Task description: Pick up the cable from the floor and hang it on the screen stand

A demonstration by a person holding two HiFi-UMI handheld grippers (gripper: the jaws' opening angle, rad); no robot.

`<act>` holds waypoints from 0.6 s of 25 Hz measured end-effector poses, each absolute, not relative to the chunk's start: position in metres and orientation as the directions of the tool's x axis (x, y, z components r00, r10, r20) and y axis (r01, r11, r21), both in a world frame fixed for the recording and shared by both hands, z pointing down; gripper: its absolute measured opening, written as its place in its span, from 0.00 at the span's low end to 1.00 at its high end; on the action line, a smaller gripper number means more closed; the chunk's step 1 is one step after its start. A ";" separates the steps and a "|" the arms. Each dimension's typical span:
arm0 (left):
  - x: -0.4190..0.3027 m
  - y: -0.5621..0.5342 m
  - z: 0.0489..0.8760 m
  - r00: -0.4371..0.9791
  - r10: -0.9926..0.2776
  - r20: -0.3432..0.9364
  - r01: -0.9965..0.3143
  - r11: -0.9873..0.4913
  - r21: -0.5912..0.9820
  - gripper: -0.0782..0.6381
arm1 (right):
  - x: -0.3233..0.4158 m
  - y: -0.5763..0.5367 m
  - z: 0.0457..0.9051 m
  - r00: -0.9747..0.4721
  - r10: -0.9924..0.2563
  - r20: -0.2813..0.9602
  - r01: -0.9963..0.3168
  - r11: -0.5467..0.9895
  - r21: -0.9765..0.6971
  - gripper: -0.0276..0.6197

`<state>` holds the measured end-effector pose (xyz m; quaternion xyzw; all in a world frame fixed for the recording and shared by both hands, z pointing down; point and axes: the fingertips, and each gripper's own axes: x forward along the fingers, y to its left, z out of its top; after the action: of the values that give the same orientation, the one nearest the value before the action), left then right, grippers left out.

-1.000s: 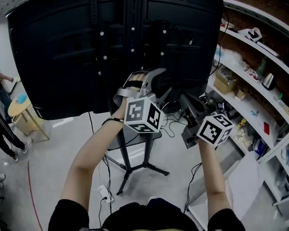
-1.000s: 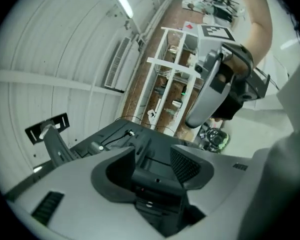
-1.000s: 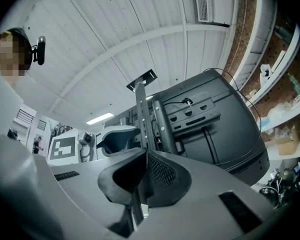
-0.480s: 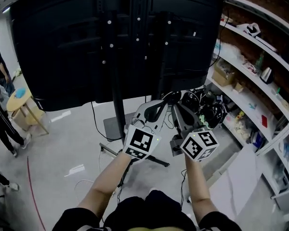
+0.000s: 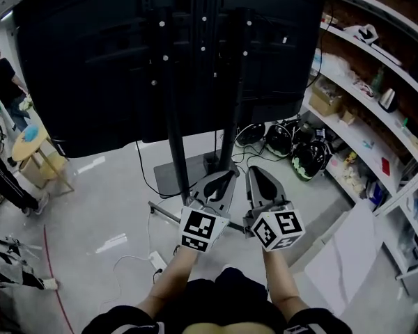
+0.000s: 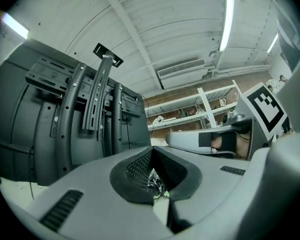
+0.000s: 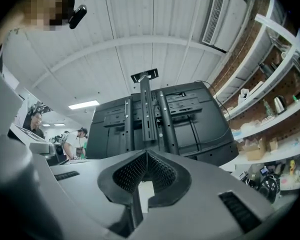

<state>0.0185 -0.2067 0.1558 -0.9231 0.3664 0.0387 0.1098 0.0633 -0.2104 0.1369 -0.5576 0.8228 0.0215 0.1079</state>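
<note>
The black screen [image 5: 111, 68] shows its back on a stand with upright black posts [image 5: 173, 138] and a floor plate [image 5: 171, 179]. Coils of black cable [image 5: 279, 139] lie on the floor to the right of the stand's foot. Both grippers hang low in front of my body, side by side, well short of the stand. My left gripper [image 5: 228, 176] is shut with nothing between its pads, and the left gripper view [image 6: 152, 153] shows the same. My right gripper [image 5: 255, 172] is likewise shut and empty [image 7: 146, 155]. The stand's mounting rails [image 7: 146, 109] rise behind the right jaws.
White shelves [image 5: 376, 117] with boxes and small items run along the right wall. A white power strip [image 5: 157, 259] with its lead lies on the floor at the lower left. A small wooden table [image 5: 31, 155] and standing people [image 5: 7, 89] are at the far left.
Both grippers have come down from the back of the screen and drawn back toward my body. The left gripper has rolled over as it dropped.
</note>
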 end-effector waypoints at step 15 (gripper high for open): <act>0.009 -0.190 0.185 0.723 -0.681 -0.114 -0.689 -0.701 -0.183 0.12 | 0.059 -0.186 0.152 -0.328 -0.924 -0.197 -0.934 0.348 -0.077 0.08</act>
<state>0.0087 -0.1905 0.1847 -0.9221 0.3715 0.0190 0.1068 0.0590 -0.1863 0.1516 -0.5703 0.8145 0.0251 0.1034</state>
